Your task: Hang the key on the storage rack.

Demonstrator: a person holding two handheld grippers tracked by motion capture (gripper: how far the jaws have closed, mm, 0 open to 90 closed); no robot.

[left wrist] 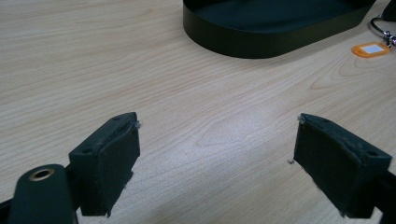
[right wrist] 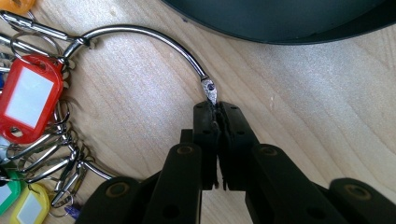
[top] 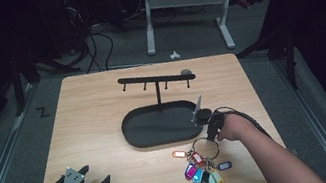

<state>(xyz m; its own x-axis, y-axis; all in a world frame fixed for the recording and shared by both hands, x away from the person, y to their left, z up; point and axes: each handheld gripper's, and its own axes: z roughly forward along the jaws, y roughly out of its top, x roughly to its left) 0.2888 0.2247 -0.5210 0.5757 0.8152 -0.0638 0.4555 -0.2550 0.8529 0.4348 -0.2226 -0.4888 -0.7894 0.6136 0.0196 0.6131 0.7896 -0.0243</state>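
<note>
A large metal key ring (top: 204, 140) lies on the wooden table with a bunch of coloured key tags (top: 204, 171) fanned out below it. My right gripper (top: 210, 133) points down at the ring's right side, just in front of the black tray. In the right gripper view the jaws (right wrist: 217, 109) are pressed together on the ring (right wrist: 140, 32) beside its hinge joint, and a red tag (right wrist: 28, 95) lies to the left. My left gripper (top: 97, 175) rests at the table's front left corner. Its jaws (left wrist: 217, 154) stand wide apart over bare wood.
A black oval tray (top: 159, 125) sits mid-table, and from it rises a post with a hook bar (top: 155, 79) across the top. An orange tag (left wrist: 371, 49) lies near the tray's wall (left wrist: 261, 37). Beyond the table stand a white desk frame and cables on the floor.
</note>
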